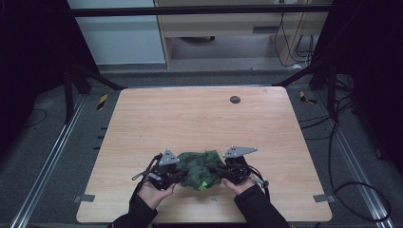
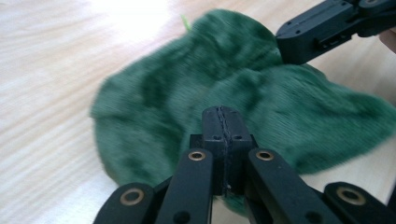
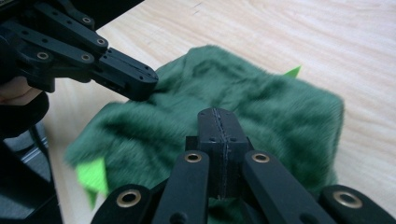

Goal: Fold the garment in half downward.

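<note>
At six o'clock on the table (image 1: pixel 142 118), the soft, light green fleece cloth (image 1: pixel 199 167) sits between left gripper (image 2: pixel 223 114) and right gripper (image 3: pixel 218 116), jaws closed, seemingly empty; pinch an edge.

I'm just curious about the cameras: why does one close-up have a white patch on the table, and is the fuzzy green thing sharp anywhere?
Left gripper view: glare bleaches the table at the top, and the green cloth is smeared at its left edge. Right gripper view: evenly lit, cloth crisper, soft at lower left. High view: dim overall, dark surroundings, cloth small.
</note>
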Demonstrator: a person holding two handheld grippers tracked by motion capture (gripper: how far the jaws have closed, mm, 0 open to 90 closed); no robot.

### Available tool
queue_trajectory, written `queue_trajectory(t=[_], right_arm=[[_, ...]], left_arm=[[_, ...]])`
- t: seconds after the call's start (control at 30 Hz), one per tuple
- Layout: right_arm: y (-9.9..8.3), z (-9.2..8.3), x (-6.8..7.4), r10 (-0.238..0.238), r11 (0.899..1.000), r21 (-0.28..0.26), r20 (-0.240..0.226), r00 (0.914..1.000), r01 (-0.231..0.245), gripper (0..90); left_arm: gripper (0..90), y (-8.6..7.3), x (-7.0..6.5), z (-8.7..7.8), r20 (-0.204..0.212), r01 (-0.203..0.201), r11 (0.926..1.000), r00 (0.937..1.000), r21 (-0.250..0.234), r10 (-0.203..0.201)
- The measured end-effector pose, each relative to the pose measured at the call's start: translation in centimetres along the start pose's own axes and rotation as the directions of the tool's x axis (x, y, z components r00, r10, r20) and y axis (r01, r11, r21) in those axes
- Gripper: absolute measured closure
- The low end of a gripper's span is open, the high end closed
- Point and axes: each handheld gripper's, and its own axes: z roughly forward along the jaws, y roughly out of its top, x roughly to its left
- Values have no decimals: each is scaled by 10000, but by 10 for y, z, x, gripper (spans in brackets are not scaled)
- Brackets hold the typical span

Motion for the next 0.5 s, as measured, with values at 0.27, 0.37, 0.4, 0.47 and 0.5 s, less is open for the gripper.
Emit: queue_trajectory(t=[0.27,0.37,0.4,0.47,0.5], right_arm=[[-19,-3,6,-149,9973,708,-274,9995,168,900],[-24,0,6,-259,9941,1050,-142,9996,273,900],[-25,1,6,-299,9935,1098,-95,9995,307,900],[-26,1,5,-318,9928,1157,-13,9995,317,900],[-26,1,5,-302,9934,1107,-29,9995,303,900]], left_arm=[[897,-14,-13,2,475,-221,9992,9987,324,205],[896,-17,-17,6,477,-375,9978,9983,554,349],[896,-17,-16,7,490,-364,9976,9982,589,336],[894,-17,-14,6,433,-310,9978,9987,584,285],[891,-17,-13,5,418,-258,9983,9988,521,236]])
